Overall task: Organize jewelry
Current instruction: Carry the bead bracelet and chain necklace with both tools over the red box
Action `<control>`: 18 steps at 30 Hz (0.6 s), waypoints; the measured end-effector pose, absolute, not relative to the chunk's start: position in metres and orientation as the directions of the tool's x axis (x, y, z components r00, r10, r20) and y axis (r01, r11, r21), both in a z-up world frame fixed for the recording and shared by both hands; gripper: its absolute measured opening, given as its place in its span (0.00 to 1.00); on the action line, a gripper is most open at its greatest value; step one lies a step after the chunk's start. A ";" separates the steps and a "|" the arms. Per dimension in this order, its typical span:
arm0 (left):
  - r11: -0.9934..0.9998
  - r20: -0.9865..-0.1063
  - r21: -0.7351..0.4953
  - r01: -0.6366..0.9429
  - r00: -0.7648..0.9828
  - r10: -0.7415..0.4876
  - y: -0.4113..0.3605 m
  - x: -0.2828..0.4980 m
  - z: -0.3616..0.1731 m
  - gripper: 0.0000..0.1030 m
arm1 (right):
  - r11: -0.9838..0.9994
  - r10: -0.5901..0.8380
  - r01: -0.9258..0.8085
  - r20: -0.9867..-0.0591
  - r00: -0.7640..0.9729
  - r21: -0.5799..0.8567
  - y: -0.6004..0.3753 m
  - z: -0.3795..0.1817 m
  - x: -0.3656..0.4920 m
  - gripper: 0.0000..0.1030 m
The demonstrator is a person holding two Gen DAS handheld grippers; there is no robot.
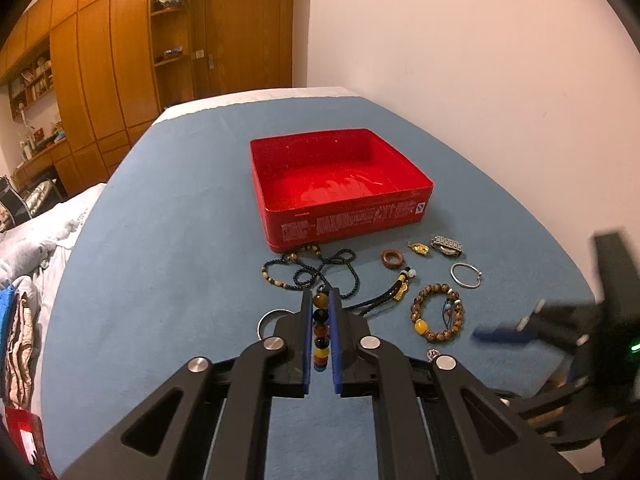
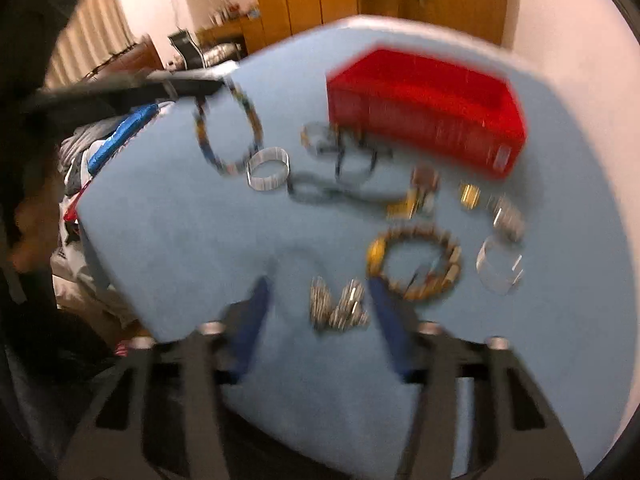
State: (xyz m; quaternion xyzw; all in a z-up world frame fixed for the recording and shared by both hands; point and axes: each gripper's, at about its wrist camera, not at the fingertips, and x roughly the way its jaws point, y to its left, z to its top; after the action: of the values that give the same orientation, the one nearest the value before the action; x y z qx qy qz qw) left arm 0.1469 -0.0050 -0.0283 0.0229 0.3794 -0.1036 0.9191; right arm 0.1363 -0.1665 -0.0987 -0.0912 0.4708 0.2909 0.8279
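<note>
Multicoloured bead bracelet [image 1: 321,330] sits pinched lengthwise in the left hand-held gripper [image 1: 322,300], the empty red tin [image 1: 348,216] straight ahead beyond loose jewelry on the bench [image 1: 168,248], while the blurred right hand-held gripper [image 2: 320,284] spreads over a silver chain [image 2: 338,308].

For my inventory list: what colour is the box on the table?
The box is red, with pale print on its front wall; the left wrist view shows it best.

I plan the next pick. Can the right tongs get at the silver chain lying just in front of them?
Probably yes. The right tongs stand open with the silver chain lying between the fingers, nothing over it. The wooden bracelet sits close beside the right finger. The picture is blurred, so height is unclear.
</note>
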 end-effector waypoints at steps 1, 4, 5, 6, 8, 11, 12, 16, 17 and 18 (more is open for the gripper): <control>0.977 -0.702 -0.035 0.209 0.691 -0.173 -0.006 0.147 -0.029 0.07 | 0.821 0.398 -0.550 -0.842 0.363 0.151 -0.168 -0.110 0.139 0.36; 0.977 -0.702 -0.034 0.210 0.691 -0.173 -0.006 0.146 -0.029 0.07 | 0.835 0.379 -0.528 -0.858 0.345 0.156 -0.167 -0.128 0.142 0.35; 0.977 -0.702 -0.034 0.209 0.691 -0.172 -0.006 0.146 -0.029 0.07 | 0.836 0.378 -0.526 -0.860 0.343 0.158 -0.165 -0.131 0.142 0.35; 0.977 -0.702 -0.034 0.209 0.691 -0.172 -0.006 0.146 -0.029 0.07 | 0.837 0.368 -0.528 -0.862 0.349 0.144 -0.163 -0.135 0.141 0.35; 0.978 -0.703 -0.035 0.206 0.691 -0.170 -0.005 0.146 -0.029 0.07 | 0.841 0.344 -0.531 -0.863 0.370 0.107 -0.160 -0.140 0.141 0.28; 0.979 -0.702 -0.035 0.202 0.692 -0.168 -0.003 0.145 -0.028 0.07 | 0.838 0.343 -0.537 -0.861 0.376 0.100 -0.159 -0.139 0.144 0.13; 0.979 -0.701 -0.034 0.201 0.694 -0.167 -0.003 0.145 -0.028 0.07 | 0.837 0.348 -0.536 -0.860 0.373 0.106 -0.161 -0.138 0.145 0.13; 0.979 -0.699 -0.035 0.203 0.695 -0.169 -0.001 0.146 -0.026 0.07 | 0.827 0.376 -0.548 -0.848 0.373 0.125 -0.163 -0.124 0.144 0.12; 0.978 -0.698 -0.035 0.204 0.696 -0.170 0.000 0.147 -0.026 0.07 | 0.823 0.386 -0.553 -0.841 0.379 0.129 -0.164 -0.117 0.144 0.12; 0.978 -0.697 -0.035 0.206 0.696 -0.171 0.000 0.147 -0.026 0.07 | 0.820 0.395 -0.557 -0.835 0.384 0.131 -0.164 -0.111 0.143 0.12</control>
State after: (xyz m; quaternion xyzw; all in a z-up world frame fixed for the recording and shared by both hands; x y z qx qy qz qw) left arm 0.1469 -0.0004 -0.0257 0.0230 0.3761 -0.1023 0.9206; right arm 0.1431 -0.1642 -0.1105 -0.0856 0.4745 0.2876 0.8275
